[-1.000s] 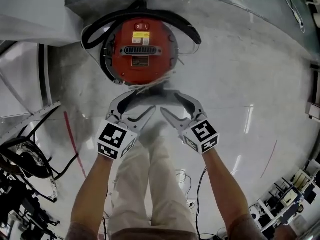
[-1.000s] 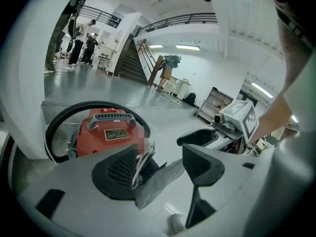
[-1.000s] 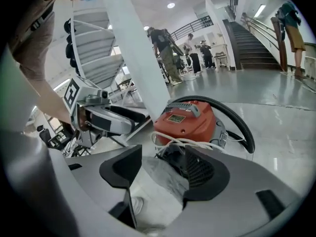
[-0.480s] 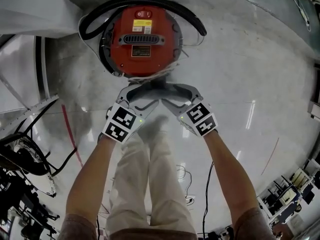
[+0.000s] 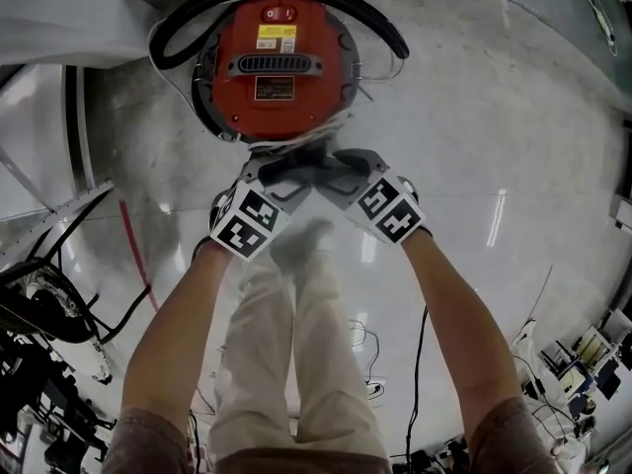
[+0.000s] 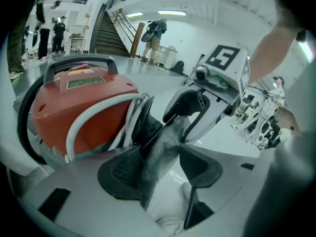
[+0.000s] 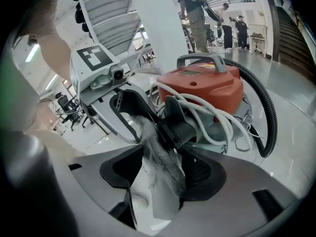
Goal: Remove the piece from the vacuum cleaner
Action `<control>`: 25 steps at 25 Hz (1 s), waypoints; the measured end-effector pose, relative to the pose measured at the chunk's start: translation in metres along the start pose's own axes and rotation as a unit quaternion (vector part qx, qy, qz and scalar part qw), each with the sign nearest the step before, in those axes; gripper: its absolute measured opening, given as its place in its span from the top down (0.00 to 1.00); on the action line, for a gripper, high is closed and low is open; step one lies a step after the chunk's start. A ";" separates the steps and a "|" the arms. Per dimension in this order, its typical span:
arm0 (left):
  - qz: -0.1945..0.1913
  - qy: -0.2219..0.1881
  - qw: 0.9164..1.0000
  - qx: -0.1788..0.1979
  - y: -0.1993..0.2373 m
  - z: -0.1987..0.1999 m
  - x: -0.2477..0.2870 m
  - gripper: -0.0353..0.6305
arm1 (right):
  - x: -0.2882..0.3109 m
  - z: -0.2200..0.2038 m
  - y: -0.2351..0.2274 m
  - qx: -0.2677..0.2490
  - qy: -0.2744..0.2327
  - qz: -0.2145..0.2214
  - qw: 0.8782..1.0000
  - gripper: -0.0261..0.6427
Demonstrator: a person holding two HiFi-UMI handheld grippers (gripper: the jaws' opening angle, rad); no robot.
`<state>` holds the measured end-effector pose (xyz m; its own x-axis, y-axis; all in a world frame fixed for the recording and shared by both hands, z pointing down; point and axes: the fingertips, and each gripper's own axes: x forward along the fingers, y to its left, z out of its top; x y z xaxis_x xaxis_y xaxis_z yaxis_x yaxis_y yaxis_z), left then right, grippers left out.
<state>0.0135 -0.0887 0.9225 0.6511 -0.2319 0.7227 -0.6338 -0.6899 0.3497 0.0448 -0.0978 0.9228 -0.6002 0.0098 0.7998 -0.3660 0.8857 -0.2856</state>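
Observation:
A round red vacuum cleaner (image 5: 275,67) stands on the shiny floor, with a black hose (image 5: 375,23) looped round its far side and a white cord (image 6: 98,117) wound on its near side. A flat grey dusty piece (image 6: 163,152) sticks out from that near side. My left gripper (image 5: 284,173) straddles the piece; its jaws have just been closing, and a gap still shows beside one pad. From the other side my right gripper (image 5: 332,173) also has the piece (image 7: 165,177) between its jaws, with the left pad standing off it.
The person's legs (image 5: 286,344) stand just below the grippers. Cables and a stand (image 5: 49,314) lie at the left, equipment (image 5: 583,354) at the lower right. A white sheet (image 5: 59,18) lies at the upper left. People and a staircase (image 6: 106,33) are far behind.
Both grippers have dropped and moved toward the vacuum cleaner's near edge, and their tips have come together around the piece there.

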 end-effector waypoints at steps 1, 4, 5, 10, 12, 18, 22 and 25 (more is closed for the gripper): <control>-0.006 0.004 1.000 0.004 0.000 0.000 0.002 0.60 | 0.000 0.000 0.000 -0.001 0.001 0.005 1.000 0.60; -0.022 0.014 1.000 0.005 0.004 -0.002 0.001 0.60 | 0.003 0.002 0.000 0.000 0.006 0.021 1.000 0.61; -0.025 0.018 1.000 0.003 0.004 -0.003 0.001 0.61 | 0.004 0.002 0.002 0.002 0.008 0.026 1.000 0.62; -0.024 0.032 0.999 -0.007 0.000 -0.007 0.000 0.69 | 0.006 -0.003 0.009 0.010 0.018 0.021 1.000 0.72; -0.024 0.035 0.999 -0.020 0.000 -0.008 0.001 0.71 | 0.006 -0.007 0.010 0.023 0.020 0.017 0.999 0.75; -0.015 0.032 0.999 -0.040 -0.001 -0.012 -0.001 0.77 | 0.007 -0.012 0.009 0.058 0.005 0.000 0.998 0.81; -0.005 0.034 0.998 -0.044 -0.006 -0.013 -0.002 0.80 | 0.006 -0.016 0.009 0.066 0.008 -0.011 0.998 0.82; -0.005 0.035 0.998 -0.048 -0.009 -0.016 -0.006 0.80 | 0.006 -0.013 0.013 0.061 0.002 -0.016 0.998 0.82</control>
<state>0.0084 -0.0702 0.9243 0.6291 -0.1748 0.7574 -0.6663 -0.6230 0.4097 0.0463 -0.0799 0.9306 -0.5839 -0.0145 0.8117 -0.4686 0.8225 -0.3224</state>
